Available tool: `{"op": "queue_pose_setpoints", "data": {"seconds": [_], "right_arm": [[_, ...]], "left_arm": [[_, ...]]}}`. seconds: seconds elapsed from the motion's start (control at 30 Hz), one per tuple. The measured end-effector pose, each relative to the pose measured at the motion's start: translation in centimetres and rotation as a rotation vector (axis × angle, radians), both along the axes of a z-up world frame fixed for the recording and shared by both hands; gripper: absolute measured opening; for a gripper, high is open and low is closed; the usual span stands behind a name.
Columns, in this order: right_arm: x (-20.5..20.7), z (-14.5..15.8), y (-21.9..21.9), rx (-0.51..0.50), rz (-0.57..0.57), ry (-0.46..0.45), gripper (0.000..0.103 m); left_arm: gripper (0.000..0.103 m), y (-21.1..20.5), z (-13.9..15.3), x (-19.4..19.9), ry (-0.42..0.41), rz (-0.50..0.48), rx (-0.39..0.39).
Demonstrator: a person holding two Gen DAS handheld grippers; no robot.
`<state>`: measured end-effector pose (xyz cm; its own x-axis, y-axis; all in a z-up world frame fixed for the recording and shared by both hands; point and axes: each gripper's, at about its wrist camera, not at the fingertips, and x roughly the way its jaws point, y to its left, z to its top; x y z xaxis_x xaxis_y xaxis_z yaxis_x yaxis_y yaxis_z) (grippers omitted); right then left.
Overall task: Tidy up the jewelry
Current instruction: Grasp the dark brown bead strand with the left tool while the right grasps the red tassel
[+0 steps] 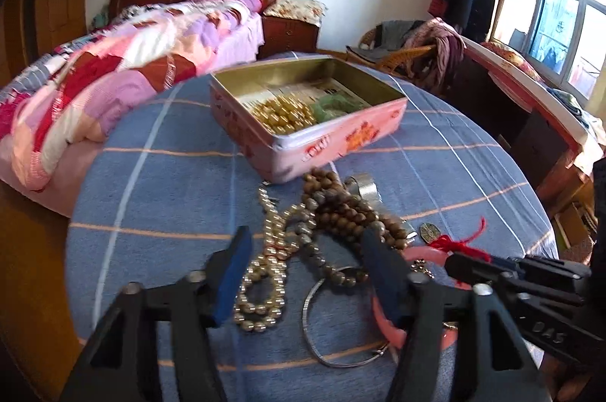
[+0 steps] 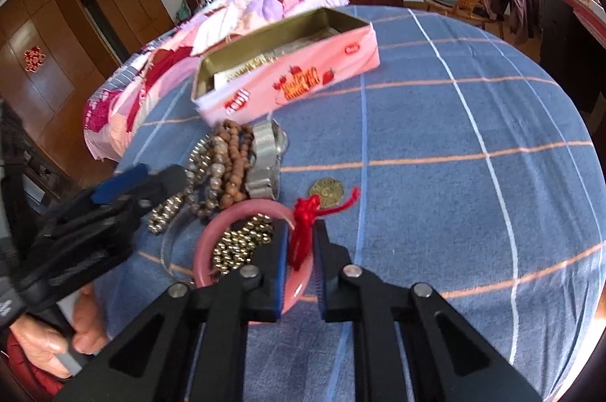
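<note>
Legible text: the letters "DAS", moulded in relief on the black body of the right tool, read in the left wrist view. The pink tin carries red lettering and a small red logo patch on its long side, both too blurred to read. The brass medallion bears embossed marks, not legible.

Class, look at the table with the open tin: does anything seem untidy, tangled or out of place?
Yes. Beside the pink tin, the bead strings, a watch and bangles lie heaped and overlapping on the blue cloth, not in the tin. The pendant's red cord lies across the pink bangle.
</note>
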<state>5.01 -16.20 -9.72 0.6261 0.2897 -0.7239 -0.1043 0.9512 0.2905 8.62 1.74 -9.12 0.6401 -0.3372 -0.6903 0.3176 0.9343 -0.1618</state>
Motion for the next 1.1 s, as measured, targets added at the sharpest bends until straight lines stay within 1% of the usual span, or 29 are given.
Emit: {"op": "queue_pose_setpoints", "data": {"seconds": [0.13,0.17,0.2,0.23,0.27,0.33,0.37,0.47,0.53,0.57,0.7,0.8,0.9,0.93,1.0,1.1], "right_arm": [[-0.1,0.6,-0.3,-0.009,-0.01,-0.024,0.014],[-0.1,0.6,-0.4,-0.011,-0.013,-0.024,0.014],[-0.1,0.6,-0.6,-0.009,-0.022,-0.023,0.014],[0.0,0.5,-0.8,-0.004,-0.029,-0.021,0.014],[0.1,0.3,-1.0,0.003,-0.035,-0.015,0.014],[0.3,0.1,-1.2,0.009,-0.043,-0.001,0.015],[0.2,0.0,-1.3,0.01,-0.047,0.004,0.017],[0.1,-0.1,-1.4,0.007,-0.06,0.009,0.021],[0.0,0.0,-1.5,0.004,-0.066,0.002,0.037],[-0.1,0.1,-1.5,0.001,-0.072,-0.005,0.04],[0.0,0.1,-1.8,0.015,-0.075,-0.004,0.041],[-0.1,0.1,-1.8,0.012,-0.073,-0.004,0.041],[-0.1,0.1,-1.8,0.009,-0.07,-0.005,0.041],[-0.1,0.1,-1.8,0.008,-0.069,-0.004,0.041],[-0.1,0.1,-1.8,0.009,-0.071,-0.004,0.041],[-0.1,0.0,-1.8,0.016,-0.078,-0.003,0.041]], "left_arm": [[0.038,0.0,-1.0,0.8,0.054,0.011,-0.006],[0.038,0.0,-1.1,0.9,0.059,0.009,-0.01],[0.035,0.0,-1.0,0.9,0.06,0.006,-0.014],[0.029,0.0,-1.0,0.9,0.061,0.005,-0.01],[0.027,-0.1,-1.0,1.0,0.065,0.006,-0.003],[0.015,-0.2,-1.1,1.1,0.072,0.011,0.009],[0.013,-0.3,-1.1,1.2,0.073,0.01,0.014],[0.012,0.0,-0.7,1.0,0.046,0.015,0.024],[0.012,0.3,-0.2,0.6,0.012,0.012,0.025],[0.012,0.5,0.1,0.5,0.001,0.006,0.024],[0.013,0.5,1.0,0.5,-0.031,-0.01,0.036],[0.015,0.3,0.8,0.8,-0.028,-0.014,0.05],[0.015,-0.2,-0.2,1.4,0.003,-0.025,0.048],[0.015,-0.4,-0.6,1.7,0.033,-0.034,0.055],[0.015,-0.6,-1.0,2.0,0.063,-0.048,0.051],[0.015,-0.2,-1.4,2.3,0.089,-0.036,0.038]]}}
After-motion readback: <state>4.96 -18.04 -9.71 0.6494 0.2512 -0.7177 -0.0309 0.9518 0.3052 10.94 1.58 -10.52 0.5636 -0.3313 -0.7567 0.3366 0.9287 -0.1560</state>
